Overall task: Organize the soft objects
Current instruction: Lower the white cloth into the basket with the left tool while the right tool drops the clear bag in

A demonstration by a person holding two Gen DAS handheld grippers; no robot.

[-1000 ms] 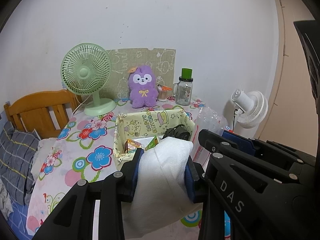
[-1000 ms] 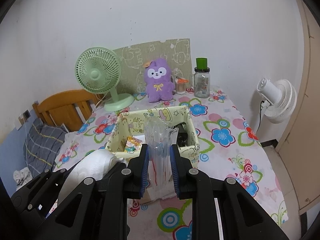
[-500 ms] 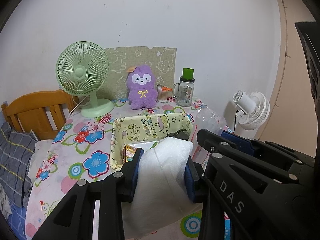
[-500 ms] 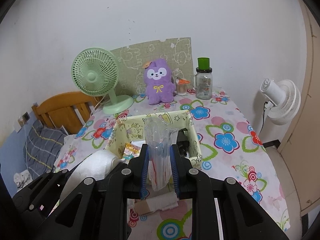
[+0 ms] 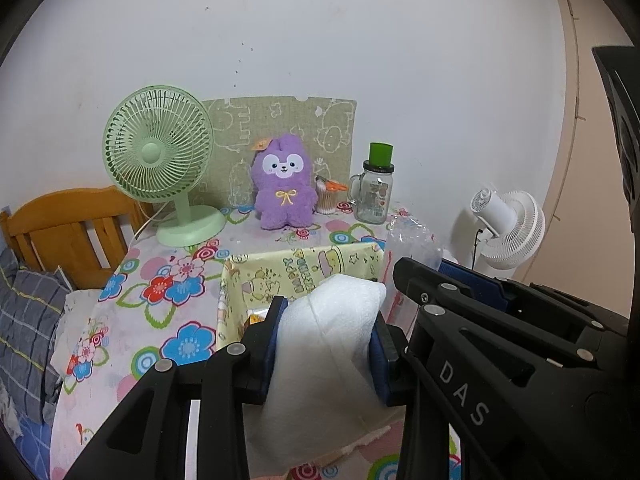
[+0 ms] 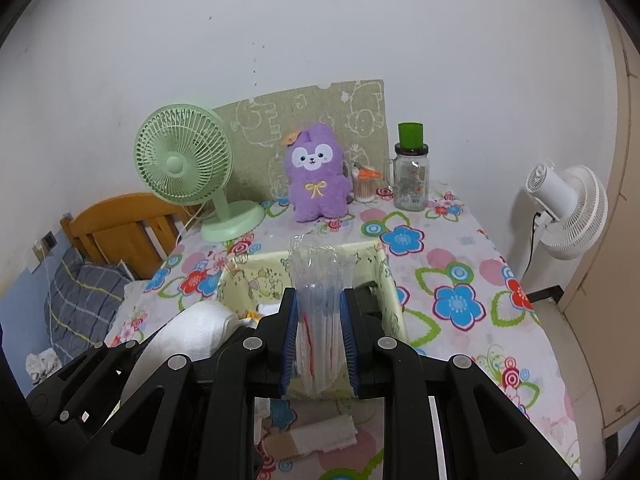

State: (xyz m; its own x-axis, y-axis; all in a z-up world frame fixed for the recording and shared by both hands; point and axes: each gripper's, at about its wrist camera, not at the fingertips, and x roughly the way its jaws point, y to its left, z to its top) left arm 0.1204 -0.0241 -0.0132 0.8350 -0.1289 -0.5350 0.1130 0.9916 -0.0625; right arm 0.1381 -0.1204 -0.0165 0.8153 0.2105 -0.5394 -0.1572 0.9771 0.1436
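Observation:
My left gripper is shut on a white foam sheet, held above the near edge of a yellow cartoon-print fabric basket. My right gripper is shut on a clear air-cushion plastic bag, held over the same basket. The foam roll also shows at the left in the right wrist view. The clear bag shows beside the right gripper's black body in the left wrist view. A purple plush toy sits upright at the back of the table.
A green desk fan, a glass jar with a green lid and a cotton-swab cup stand at the back. A white fan stands right of the table. A wooden bed frame is at left. A folded white cloth lies before the basket.
Both grippers have risen and drawn back a little from the basket, holding their items. The basket's contents are now mostly hidden behind the foam and the bag.

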